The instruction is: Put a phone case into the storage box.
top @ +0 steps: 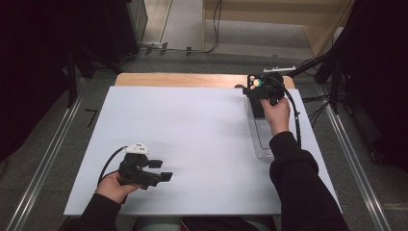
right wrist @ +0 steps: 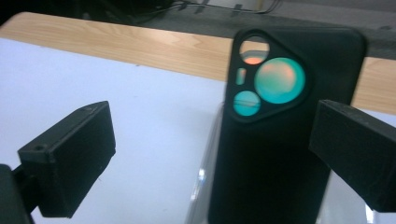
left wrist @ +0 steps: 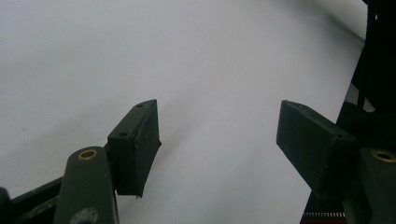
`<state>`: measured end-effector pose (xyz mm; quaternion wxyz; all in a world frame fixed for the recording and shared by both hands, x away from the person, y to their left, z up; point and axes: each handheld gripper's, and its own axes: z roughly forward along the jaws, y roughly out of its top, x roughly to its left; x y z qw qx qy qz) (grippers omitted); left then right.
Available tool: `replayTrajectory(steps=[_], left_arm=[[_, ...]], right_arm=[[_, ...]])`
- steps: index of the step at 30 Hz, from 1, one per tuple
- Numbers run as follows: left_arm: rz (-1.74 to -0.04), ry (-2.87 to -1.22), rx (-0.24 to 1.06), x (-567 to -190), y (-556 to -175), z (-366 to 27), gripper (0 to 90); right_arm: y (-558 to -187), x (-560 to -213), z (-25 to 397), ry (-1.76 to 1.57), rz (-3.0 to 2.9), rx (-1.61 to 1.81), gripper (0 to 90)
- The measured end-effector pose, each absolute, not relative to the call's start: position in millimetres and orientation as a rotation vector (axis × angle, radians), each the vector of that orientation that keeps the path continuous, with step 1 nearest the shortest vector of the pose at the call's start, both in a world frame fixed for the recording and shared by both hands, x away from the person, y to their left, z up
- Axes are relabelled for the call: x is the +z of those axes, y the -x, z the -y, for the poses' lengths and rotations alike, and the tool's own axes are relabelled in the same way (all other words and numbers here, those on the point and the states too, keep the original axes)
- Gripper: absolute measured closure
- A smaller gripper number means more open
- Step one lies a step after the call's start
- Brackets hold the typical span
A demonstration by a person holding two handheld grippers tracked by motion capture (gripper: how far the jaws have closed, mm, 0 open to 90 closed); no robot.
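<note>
Now | right gripper (right wrist: 210, 149) jaws spread, black phone case (right wrist: 280, 130) upright between them, nearer right jaw, over clear tray (top: 262, 139) at table's far right | left gripper (top: 161, 171) agape, idle, well apart.

Surface (top: 192, 139): white sheet laid over a light wooden top, whose bare wood edge (top: 178, 80) shows along the far side. Floor (top: 53, 144): grey, carpet-like. Metal rails (top: 43, 166): one down each side of the surface, set on the floor. Black drapes (top: 33, 62): dark hangings at far left and far right. Cables (top: 214, 29): black, trailing across the floor beyond the far edge. Pale wooden boards (top: 279, 14): beyond, at upper right. Light: even, overhead.
</note>
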<state>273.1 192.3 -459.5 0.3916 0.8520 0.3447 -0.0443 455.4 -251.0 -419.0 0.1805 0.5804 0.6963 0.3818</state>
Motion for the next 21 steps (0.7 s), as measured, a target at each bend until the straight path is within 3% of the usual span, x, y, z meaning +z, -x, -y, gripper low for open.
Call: replayTrajectory(steps=[21], left_arm=[[-0.883, -2.155, -0.111, -458, -276, -195, 30.3]], right_arm=[[-434, -422, 208, -1.573, -2.124, 1.128, 0.0]])
